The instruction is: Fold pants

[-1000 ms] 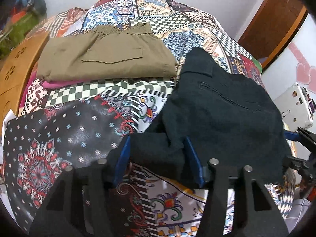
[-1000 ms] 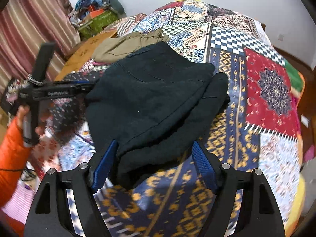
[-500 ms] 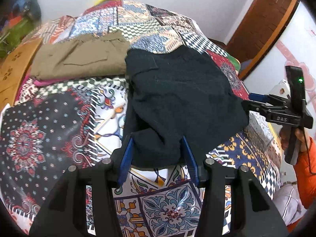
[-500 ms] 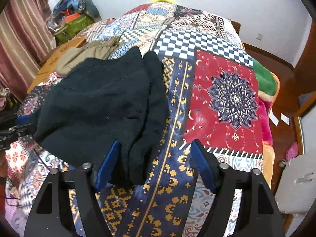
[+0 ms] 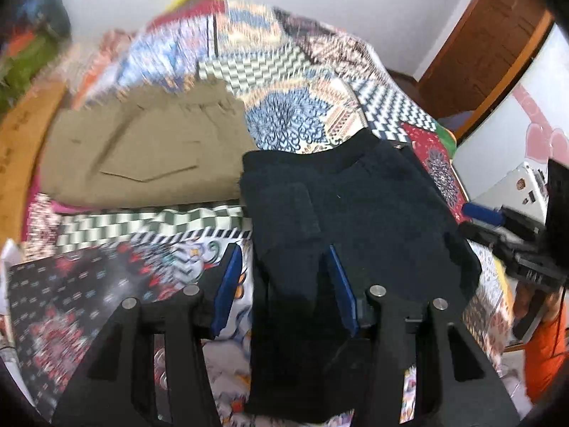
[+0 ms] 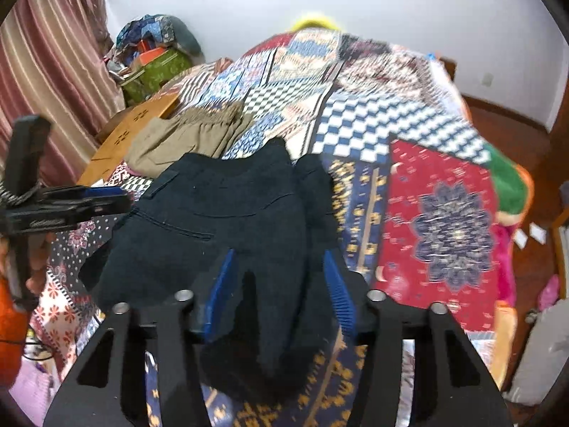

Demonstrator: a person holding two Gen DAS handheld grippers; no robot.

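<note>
The black pants (image 6: 220,220) lie partly folded on the bed (image 6: 441,213), toward its near edge, waistband pointing to the far end. Each gripper takes one near corner of the bundle.

Left gripper (image 5: 284,284): cloth sits between the fingers, but a gap shows beside the left pad; a firm grip cannot be confirmed. Right gripper (image 6: 277,291): its fingers have just been closing, with a thick fold of cloth between them and apparently pinched.

Step in hand, as judged: secure both near corners, then carry them over toward the waistband.
- Confirm that each pinch takes in all layers before lifting.
- Raise both corners together and keep them level, so the crease runs straight.
- Keep the cloth taut between the grippers; slack will bunch.
- Lay the edge flush with the waistband before releasing.

Surroundings: folded khaki pants (image 5: 142,156) lie just beyond the black pair, toward the bed's far left, close to the waistband's left corner. A fold carried too far or skewed left may overlap them. A wooden board (image 6: 131,135) lies at the bed's left edge, clear of the work.
</note>
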